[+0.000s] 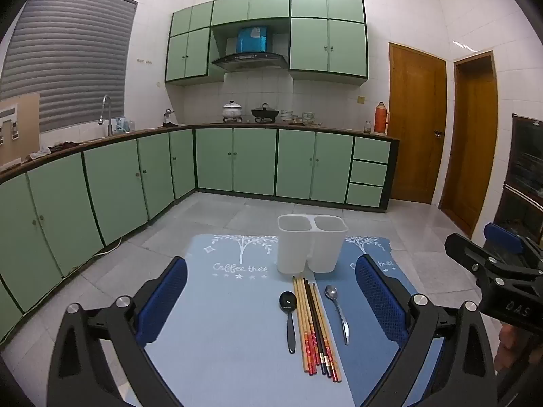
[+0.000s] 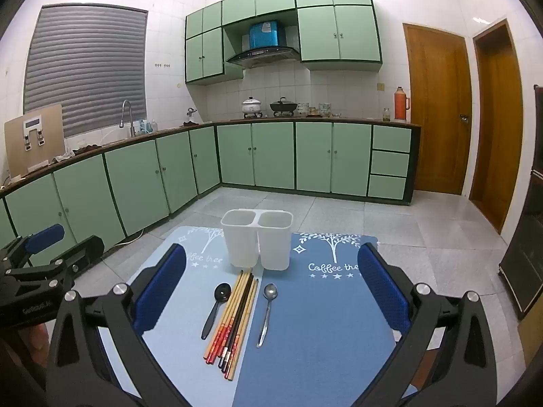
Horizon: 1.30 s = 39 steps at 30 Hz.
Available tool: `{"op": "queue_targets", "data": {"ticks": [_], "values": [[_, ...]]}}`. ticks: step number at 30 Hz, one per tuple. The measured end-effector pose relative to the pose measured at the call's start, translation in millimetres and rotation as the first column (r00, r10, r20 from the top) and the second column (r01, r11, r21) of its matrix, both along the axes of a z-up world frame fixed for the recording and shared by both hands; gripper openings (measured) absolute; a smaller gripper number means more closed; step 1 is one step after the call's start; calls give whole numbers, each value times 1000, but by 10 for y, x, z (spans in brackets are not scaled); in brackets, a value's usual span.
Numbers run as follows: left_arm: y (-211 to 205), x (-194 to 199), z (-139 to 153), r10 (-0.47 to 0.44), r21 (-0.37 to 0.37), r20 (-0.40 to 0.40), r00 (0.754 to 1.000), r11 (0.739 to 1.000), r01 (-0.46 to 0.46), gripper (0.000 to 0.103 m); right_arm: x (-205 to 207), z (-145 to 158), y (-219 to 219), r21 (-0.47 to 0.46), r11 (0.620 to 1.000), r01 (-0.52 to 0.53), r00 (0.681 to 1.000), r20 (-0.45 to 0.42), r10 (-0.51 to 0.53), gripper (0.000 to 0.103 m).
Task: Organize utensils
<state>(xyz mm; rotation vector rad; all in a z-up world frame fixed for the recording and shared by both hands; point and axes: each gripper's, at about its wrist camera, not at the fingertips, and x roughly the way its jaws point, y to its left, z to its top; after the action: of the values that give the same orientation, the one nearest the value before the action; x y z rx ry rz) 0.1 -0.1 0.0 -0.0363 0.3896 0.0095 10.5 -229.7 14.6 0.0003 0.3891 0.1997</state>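
A white two-compartment utensil holder (image 1: 310,242) (image 2: 257,239) stands upright and empty at the far end of the mats. In front of it lie a black spoon (image 1: 289,315) (image 2: 215,307), a bundle of several chopsticks (image 1: 315,329) (image 2: 234,322) and a metal spoon (image 1: 336,310) (image 2: 266,308), side by side. My left gripper (image 1: 271,305) hovers above the near end of the mats, open and empty. My right gripper (image 2: 271,291) hangs beside it, open too, with nothing between its blue pads (image 2: 383,288).
Two mats cover the table, a light blue mat (image 1: 217,305) (image 2: 190,356) on the left and a darker blue mat (image 1: 370,349) (image 2: 322,322) on the right. Beyond the table edge lie a tiled floor, green kitchen cabinets (image 1: 234,159) and wooden doors (image 2: 437,108).
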Motion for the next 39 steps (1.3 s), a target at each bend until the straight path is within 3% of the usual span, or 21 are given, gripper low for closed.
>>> {"op": "queue_targets", "data": {"ticks": [39], "values": [[-23, 2, 17, 12, 1, 13, 1000, 1000, -12, 97, 4, -7, -11, 10, 1000, 0, 1000, 4, 0, 98]]}}
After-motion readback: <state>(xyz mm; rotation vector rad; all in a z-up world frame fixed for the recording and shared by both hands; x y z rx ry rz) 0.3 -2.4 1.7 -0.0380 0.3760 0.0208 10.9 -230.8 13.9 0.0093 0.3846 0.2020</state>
